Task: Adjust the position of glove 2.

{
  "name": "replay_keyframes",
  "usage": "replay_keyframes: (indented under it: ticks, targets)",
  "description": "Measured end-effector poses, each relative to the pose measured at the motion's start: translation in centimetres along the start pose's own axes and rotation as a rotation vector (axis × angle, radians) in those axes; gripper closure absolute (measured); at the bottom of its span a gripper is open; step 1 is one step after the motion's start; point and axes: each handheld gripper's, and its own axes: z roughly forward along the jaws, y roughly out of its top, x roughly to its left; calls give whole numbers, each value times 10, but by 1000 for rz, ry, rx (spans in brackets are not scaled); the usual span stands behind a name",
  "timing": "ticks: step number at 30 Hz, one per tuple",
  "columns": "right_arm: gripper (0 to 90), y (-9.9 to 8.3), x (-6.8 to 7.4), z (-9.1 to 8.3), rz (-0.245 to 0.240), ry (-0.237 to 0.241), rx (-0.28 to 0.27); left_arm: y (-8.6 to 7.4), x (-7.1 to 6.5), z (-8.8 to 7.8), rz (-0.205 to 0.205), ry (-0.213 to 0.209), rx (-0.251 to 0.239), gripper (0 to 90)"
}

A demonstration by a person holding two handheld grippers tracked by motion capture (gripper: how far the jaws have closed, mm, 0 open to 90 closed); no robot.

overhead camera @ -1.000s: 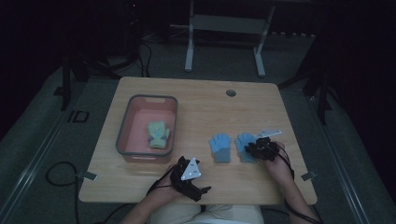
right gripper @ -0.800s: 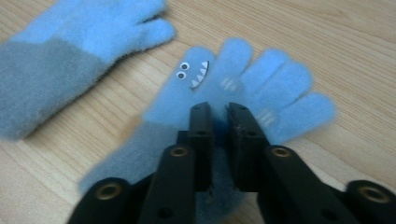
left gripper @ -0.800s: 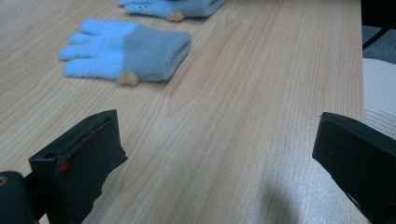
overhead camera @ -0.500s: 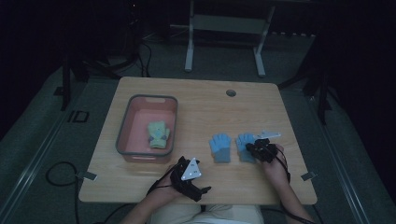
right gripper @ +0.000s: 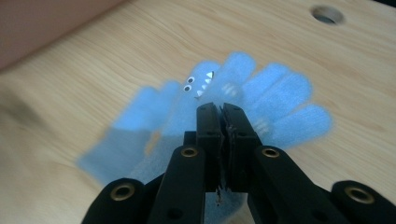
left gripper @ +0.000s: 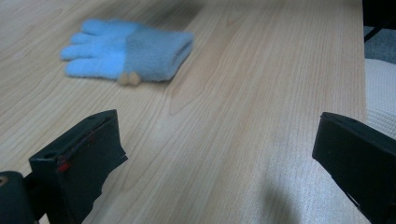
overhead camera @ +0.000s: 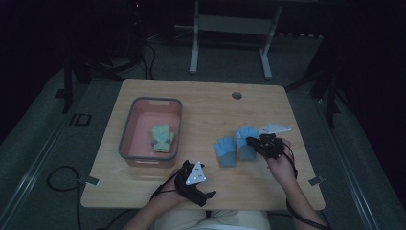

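- In the high view the right gripper [overhead camera: 250,141] sits at the lower right of the frame, over the right-hand part of the wooden table [overhead camera: 206,103], with the person's hand behind it.
- In the right gripper view its jaws have just been closing and now stand pressed together, with the fabric of a blue glove [right gripper: 261,100] pinched between the pads.
- That held glove is blurred there; its fingers fan out toward the upper right of the frame and small printed eyes and teeth show on it. In the high view it lies right at the gripper's tip, centre right of the frame.
- A second blue glove [overhead camera: 225,151] lies flat on the table just left of the held one, the two close side by side. In the left gripper view it shows at the upper left, fingers pointing left, cuff to the right.
- The left gripper [overhead camera: 209,195] rests near the bottom edge of the table, lower centre in the high view, with a grey three-cornered plate on top. In its own view the jaws stand wide apart with only bare wood between them.
- A pink bin [overhead camera: 128,129] stands at the left of the table, well apart from both grippers, with a green glove [overhead camera: 162,138] lying inside it.
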Motion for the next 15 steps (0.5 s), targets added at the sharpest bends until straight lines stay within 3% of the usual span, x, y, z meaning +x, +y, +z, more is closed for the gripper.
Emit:
replay_keyframes:
  ticks: [8,11,15]
  targets:
    - [866,13,24,12,-12,88,-17,0,-1,0,1,3,-2,13]
    - [865,14,32,20,-13,122,-7,1,-1,-1,6,6,-8,13]
    - [865,12,39,33,-28,132,24,1,-2,-2,9,9,-17,13]
